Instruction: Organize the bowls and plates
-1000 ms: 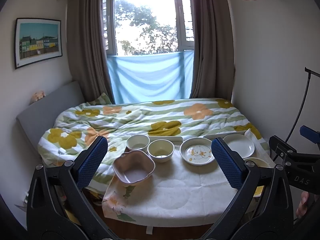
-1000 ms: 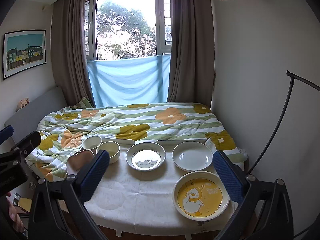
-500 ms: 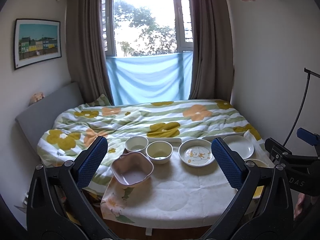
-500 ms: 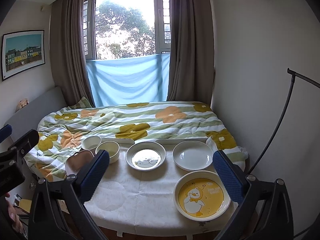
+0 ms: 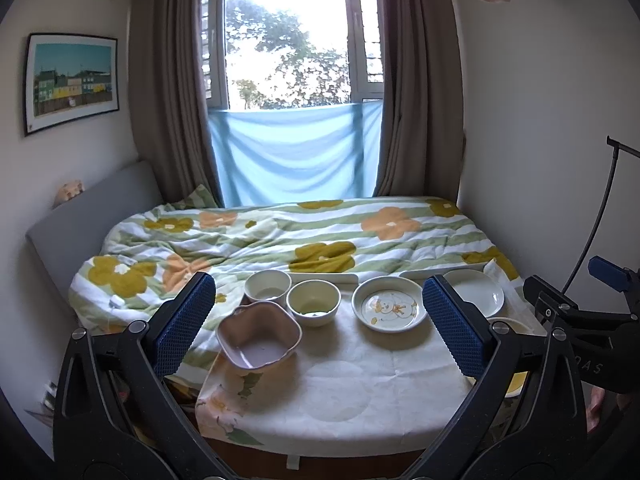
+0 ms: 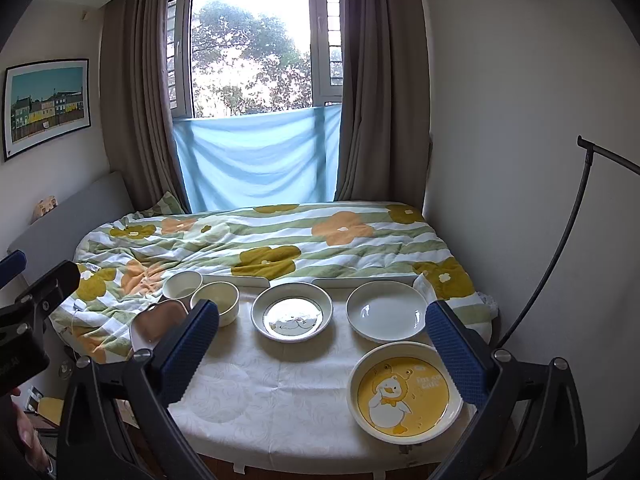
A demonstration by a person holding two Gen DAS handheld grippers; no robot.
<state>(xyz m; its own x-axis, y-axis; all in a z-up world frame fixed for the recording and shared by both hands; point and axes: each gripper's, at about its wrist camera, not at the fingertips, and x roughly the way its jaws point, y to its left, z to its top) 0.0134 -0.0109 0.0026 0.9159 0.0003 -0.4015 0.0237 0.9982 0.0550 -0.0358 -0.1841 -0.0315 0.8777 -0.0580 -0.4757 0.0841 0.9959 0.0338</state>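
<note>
On the cloth-covered table (image 5: 352, 392) stand a wavy pink bowl (image 5: 258, 336), a white bowl (image 5: 267, 286), a cream bowl (image 5: 314, 303), a duck-print plate (image 5: 390, 309) and a plain white plate (image 5: 476, 292). My left gripper (image 5: 318, 326) hovers open in front of them, holding nothing. The right wrist view shows the cream bowl (image 6: 218, 300), the duck-print plate (image 6: 292, 312), the white plate (image 6: 386, 310) and a yellow duck plate (image 6: 404, 390) near the front right. My right gripper (image 6: 322, 354) is open above the table and empty.
A bed with a flowered quilt (image 5: 288, 236) lies right behind the table. Walls close in at right (image 6: 520, 160); a black stand pole (image 6: 560, 240) curves there. Window and curtains (image 5: 288, 60) are at the back. A hand (image 6: 28, 436) shows low left.
Both views have shifted slightly; the dishes sit a touch lower and nearer in the left view. Nothing on the table moved and both grippers stayed open.
</note>
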